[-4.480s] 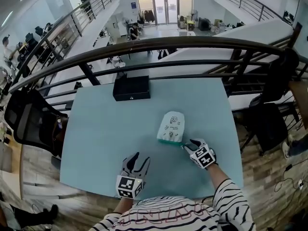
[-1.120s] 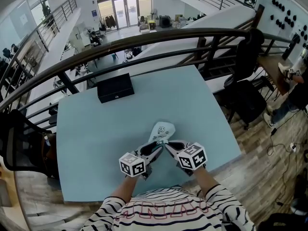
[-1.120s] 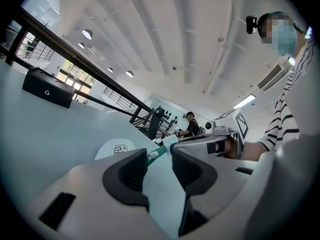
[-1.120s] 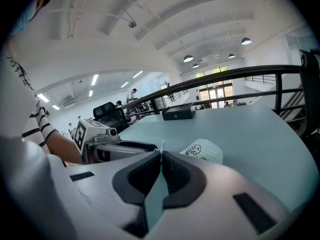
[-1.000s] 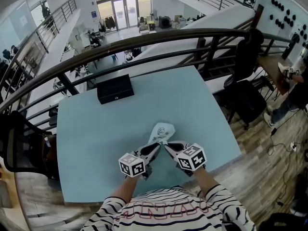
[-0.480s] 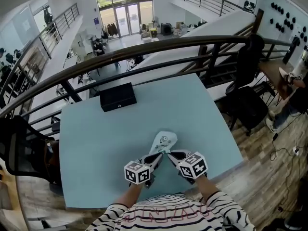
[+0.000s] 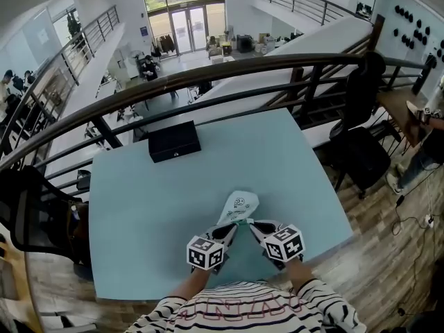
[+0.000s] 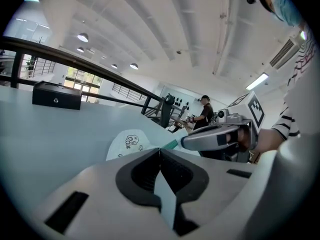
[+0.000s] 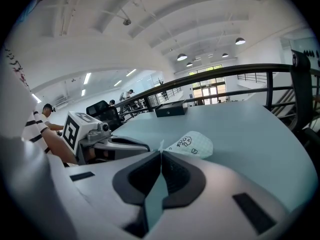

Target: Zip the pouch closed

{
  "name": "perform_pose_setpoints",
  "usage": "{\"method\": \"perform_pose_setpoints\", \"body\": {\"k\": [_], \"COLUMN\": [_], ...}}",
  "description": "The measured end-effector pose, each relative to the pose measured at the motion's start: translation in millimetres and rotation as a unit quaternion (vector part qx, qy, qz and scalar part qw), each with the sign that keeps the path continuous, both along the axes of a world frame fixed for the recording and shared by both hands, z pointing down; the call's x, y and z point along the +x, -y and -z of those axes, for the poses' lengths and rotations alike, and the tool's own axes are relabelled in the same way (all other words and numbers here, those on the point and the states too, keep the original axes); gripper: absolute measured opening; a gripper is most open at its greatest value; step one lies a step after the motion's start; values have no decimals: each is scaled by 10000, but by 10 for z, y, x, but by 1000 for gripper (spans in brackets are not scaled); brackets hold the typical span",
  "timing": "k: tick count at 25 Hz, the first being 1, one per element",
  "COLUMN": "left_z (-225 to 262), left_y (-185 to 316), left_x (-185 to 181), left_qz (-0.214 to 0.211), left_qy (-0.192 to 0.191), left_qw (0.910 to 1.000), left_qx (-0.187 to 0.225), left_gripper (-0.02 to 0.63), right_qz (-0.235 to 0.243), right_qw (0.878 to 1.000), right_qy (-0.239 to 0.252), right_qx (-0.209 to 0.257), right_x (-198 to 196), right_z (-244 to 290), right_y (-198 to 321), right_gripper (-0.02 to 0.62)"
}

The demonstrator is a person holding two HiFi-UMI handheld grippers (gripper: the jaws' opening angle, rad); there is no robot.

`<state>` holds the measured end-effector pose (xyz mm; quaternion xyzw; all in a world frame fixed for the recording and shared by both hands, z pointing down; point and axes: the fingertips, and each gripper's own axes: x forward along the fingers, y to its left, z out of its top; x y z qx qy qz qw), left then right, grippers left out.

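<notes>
Your left gripper [image 7: 232, 227] is clamping the pouch [image 7: 240, 205], likely anchoring it. Your right gripper [image 7: 250, 223] is pinching the same near edge, seemingly for zipping.

One table [image 7: 139, 200], one pouch [image 7: 240, 205], one black box [image 7: 174, 141], two hand-held grippers: left [image 7: 232, 228] and right [image 7: 251, 223].

No readable text is turning up anywhere; the pouch [image 7: 239, 205] is only showing little cartoon doodles [image 9: 189, 142], and whatever's printed beside them is blurring out.

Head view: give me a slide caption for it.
Left tool and right tool pinch the near end of a white pouch on a blue table, black box beyond.
</notes>
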<state>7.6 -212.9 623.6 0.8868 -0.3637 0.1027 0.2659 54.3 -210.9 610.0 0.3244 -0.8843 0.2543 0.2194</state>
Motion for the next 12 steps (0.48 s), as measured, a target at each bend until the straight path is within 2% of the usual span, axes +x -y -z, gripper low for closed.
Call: {"method": "perform_pose_setpoints", "body": {"k": [7,12], "left_z": [-179,-213], "left_y": [52,94], "left_x": [-196,-314], "left_qz": [470,766], "left_qy": [374,444], "left_qw": [9980,9957], "left_qx": [-217,-278], "left_gripper": [26,26], "right_qz": [-201,-294], "right_qw": [9998,9996], "right_qy": [0,20], "right_qx": [25,35], "right_x": [141,232], "right_z": [-18,-11], "right_y": [31,62], "right_gripper": [32,32]}}
